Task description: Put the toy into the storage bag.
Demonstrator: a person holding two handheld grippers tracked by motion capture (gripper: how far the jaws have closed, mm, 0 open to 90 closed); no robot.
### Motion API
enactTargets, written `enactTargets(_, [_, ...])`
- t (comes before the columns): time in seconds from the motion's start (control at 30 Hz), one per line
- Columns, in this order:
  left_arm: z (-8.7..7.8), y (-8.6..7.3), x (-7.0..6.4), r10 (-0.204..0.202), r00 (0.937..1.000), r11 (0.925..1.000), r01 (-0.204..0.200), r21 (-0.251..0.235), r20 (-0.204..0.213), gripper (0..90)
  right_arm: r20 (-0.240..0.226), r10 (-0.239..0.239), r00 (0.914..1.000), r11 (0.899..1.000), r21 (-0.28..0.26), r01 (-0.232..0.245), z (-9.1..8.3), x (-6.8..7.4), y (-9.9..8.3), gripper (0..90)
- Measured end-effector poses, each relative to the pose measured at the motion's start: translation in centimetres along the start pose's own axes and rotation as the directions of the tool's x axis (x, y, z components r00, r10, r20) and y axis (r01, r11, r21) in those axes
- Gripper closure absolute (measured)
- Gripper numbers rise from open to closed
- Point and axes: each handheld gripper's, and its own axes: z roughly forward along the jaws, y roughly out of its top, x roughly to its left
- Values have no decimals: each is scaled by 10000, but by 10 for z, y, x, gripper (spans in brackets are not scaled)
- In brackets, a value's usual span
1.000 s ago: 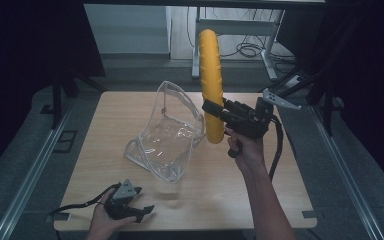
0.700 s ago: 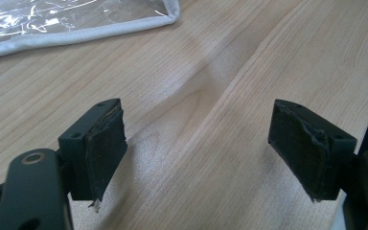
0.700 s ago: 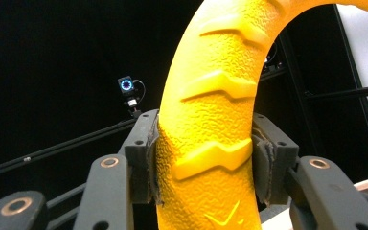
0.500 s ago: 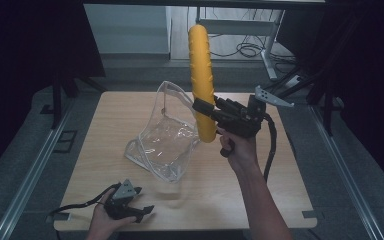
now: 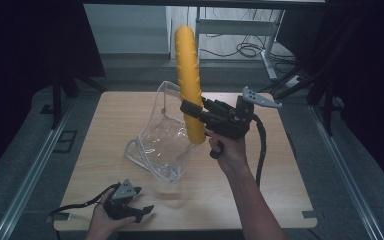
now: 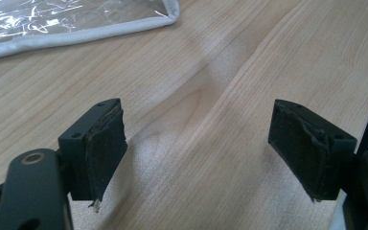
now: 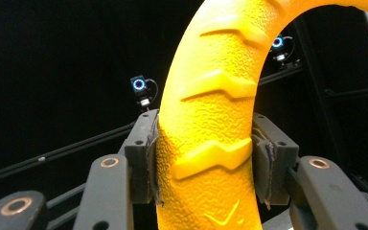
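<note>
Yellow ring going into clear pouch
Right tongs clamp the yellow ring; lower it into the clear pouch just below. Left tongs idle, wide open, holding nothing.

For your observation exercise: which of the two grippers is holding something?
The right gripper: its fingers clamp the yellow ring above the clear bag. The left gripper is open over bare table.

Right claw raised and clamped, left claw low, agape
</note>
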Motion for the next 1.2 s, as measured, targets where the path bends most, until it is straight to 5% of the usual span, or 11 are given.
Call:
enactTargets(0.53, [0, 0, 0, 29, 10000, 10000, -29, -23, -17, 203, -718, 356, 9968, 9993, 136, -347, 24, 9, -18, 512])
enactTargets(1.2, [2, -1, -1, 41, 10000, 10000, -42, 86, 5, 203, -545, 798, 9953, 9949, 654, -762, 34, -2, -51, 512])
